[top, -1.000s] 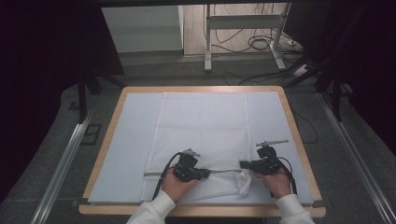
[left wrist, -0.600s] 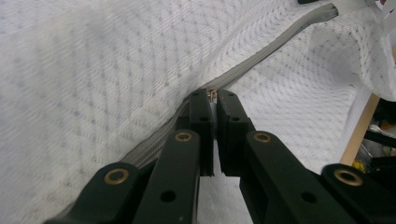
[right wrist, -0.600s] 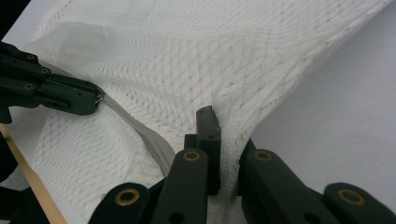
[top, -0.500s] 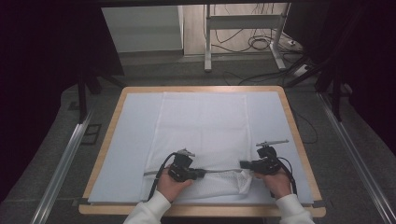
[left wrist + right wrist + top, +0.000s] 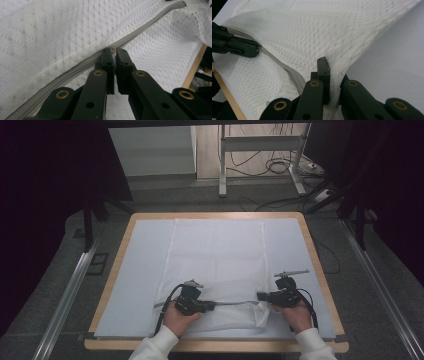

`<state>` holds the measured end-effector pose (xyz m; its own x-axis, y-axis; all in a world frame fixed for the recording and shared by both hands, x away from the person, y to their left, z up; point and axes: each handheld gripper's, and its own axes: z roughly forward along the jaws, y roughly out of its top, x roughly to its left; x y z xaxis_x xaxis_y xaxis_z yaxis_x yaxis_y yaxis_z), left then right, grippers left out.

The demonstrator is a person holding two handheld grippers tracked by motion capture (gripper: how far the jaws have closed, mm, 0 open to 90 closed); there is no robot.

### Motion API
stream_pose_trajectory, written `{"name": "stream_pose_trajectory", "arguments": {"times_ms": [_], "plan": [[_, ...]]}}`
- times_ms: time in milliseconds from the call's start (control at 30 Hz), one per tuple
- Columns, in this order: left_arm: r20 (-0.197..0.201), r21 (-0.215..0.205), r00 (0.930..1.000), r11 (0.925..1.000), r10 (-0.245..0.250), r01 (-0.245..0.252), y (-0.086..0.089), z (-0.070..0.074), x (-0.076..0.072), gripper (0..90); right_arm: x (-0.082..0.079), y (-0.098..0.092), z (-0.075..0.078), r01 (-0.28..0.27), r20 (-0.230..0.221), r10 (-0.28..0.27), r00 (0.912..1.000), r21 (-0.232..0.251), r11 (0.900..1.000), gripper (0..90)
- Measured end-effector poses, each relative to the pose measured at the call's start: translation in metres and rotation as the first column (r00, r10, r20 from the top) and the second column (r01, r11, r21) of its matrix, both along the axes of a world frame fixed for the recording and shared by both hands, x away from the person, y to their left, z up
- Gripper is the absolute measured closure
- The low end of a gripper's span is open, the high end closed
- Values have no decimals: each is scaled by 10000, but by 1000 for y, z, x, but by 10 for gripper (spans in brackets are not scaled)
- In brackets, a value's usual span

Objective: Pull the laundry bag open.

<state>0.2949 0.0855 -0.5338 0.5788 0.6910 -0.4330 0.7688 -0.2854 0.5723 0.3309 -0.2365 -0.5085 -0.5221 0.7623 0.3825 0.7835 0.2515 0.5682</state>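
Note:
A white mesh bag (image 5: 215,255) lies flat on the table, with a grey zipper (image 5: 235,303) running across its near end. My left gripper (image 5: 212,306) points right along the zipper and is shut on the small metal zipper pull (image 5: 113,50), which sits on the grey zipper (image 5: 140,32). My right gripper (image 5: 260,296) points left and is shut on the bag's mesh (image 5: 352,37) at the zipper's right end, so the fabric bunches between its jaws. The right gripper view has my right gripper (image 5: 331,70) in front, the zipper (image 5: 292,73), and the left gripper (image 5: 249,48) farther off.
A white mat (image 5: 145,260) covers the table inside a wooden rim (image 5: 320,265). Metal rails (image 5: 65,295) run along both sides on the floor. Cables (image 5: 280,167) and a desk frame stand beyond the far edge.
My left gripper has slid a little to the left along the zipper line. The right gripper has stayed where it was.

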Motion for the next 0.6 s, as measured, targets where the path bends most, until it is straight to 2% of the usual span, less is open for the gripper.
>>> {"name": "stream_pose_trajectory", "arguments": {"times_ms": [100, 133, 300, 333, 367, 600], "plan": [[8, 62, 10000, 9999, 86, -86, 5, 0, 1, 869, 0, -1, 0, 57, 51, -57, 10000, -33, 10000, 883], [-21, -50, 9999, 9999, 163, -163, 6, 0, 2, 869, 0, -1, 0, 66, 67, -66, 10000, -48, 10000, 883], [-28, -26, 9999, 9999, 121, -122, 15, 3, 4, 869, 1, -5, 0, 157, 98, -157, 9998, -8, 9999, 883], [-61, -141, 9997, 9996, 234, -235, 16, 3, 4, 869, 1, -5, 0, 193, 110, -193, 9998, 2, 9998, 883], [-71, -47, 9998, 9998, 181, -182, 19, 3, 5, 869, 1, -7, 0, 172, 102, -172, 9998, -1, 9999, 883], [-126, -110, 9994, 9994, 326, -327, 24, 3, 4, 868, 1, -6, 0, 157, 132, -157, 9998, -7, 9999, 883]]}}
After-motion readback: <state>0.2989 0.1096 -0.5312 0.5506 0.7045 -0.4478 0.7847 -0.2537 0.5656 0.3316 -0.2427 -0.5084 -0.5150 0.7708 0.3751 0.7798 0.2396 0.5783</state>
